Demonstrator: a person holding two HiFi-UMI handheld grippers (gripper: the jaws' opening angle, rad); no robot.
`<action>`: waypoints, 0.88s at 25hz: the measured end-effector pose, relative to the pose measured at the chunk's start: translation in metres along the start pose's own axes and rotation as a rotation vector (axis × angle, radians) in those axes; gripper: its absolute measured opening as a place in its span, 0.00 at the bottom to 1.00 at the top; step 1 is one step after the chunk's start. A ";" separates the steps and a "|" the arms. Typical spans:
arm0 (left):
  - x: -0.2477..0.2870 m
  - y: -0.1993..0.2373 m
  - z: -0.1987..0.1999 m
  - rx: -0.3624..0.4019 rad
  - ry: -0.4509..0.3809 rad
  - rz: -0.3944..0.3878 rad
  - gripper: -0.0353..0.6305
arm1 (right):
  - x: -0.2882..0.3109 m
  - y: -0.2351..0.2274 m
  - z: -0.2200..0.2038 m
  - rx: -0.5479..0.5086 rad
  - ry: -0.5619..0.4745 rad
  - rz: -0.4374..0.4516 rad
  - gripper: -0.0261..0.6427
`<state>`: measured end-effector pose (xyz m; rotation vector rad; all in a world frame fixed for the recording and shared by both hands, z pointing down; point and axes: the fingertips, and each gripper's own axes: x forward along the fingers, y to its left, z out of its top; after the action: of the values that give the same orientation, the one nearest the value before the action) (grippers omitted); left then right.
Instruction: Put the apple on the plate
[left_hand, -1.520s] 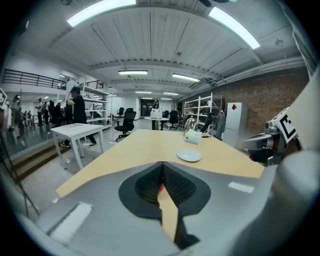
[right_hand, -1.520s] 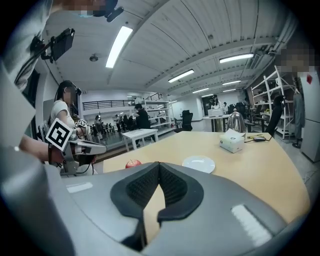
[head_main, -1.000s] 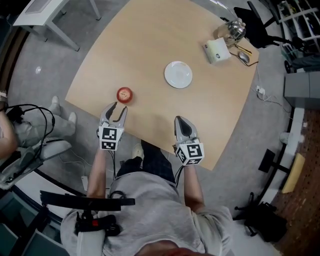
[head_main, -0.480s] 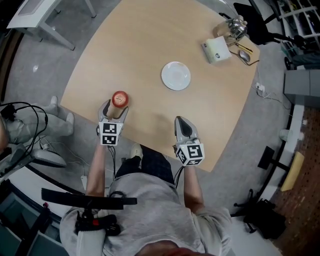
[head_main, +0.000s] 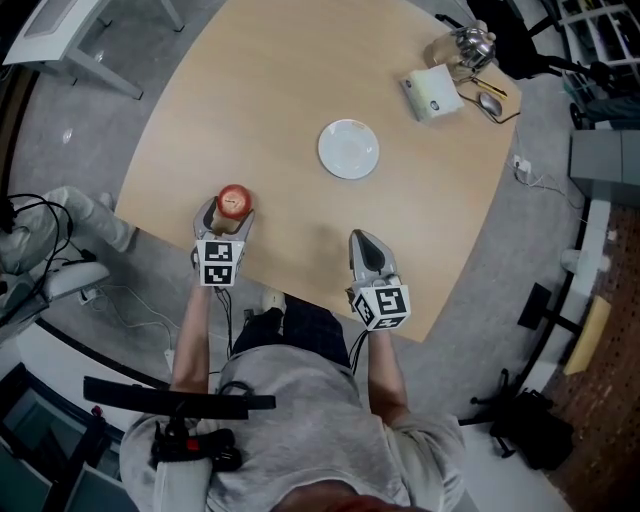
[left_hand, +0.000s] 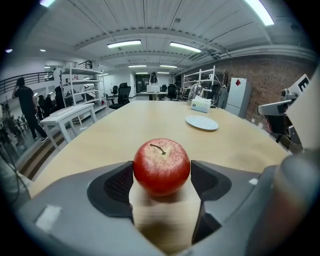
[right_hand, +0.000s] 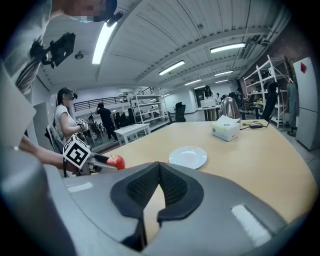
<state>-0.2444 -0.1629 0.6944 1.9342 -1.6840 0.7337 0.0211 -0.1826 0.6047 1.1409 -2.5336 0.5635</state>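
Head view hides the lower half of the apple (head_main: 234, 200) behind the left gripper (head_main: 231, 213). The left gripper view shows it better: a round, glossy red fruit with a short stem, standing on the table (head_main: 280, 90) between two dark ribbed pads. The jaws are opening and the pads stand right at the apple's sides, though whether one still brushes it is hard to tell. The apple sits close to the table's near left edge. The right gripper (head_main: 363, 240) is empty, its jaws closed tip to tip, near the front edge and well apart from the left one. A broad stretch of bare pale wood separates the apple from the round white plate (head_main: 348, 149). Beyond the plate, near the far corner, stand a white box (head_main: 432, 95) and a shiny kettle (head_main: 465, 48).
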 end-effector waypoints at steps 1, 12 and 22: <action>0.000 0.001 0.000 -0.001 0.000 0.004 0.62 | 0.000 0.000 0.000 0.004 -0.001 -0.001 0.05; 0.001 0.001 0.009 0.018 -0.007 0.002 0.62 | -0.004 -0.008 0.003 0.022 -0.015 -0.024 0.05; 0.001 -0.016 0.050 0.057 -0.079 -0.034 0.61 | -0.014 -0.017 0.014 0.031 -0.049 -0.063 0.05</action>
<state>-0.2245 -0.1945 0.6574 2.0512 -1.6891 0.7082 0.0416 -0.1908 0.5906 1.2555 -2.5279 0.5673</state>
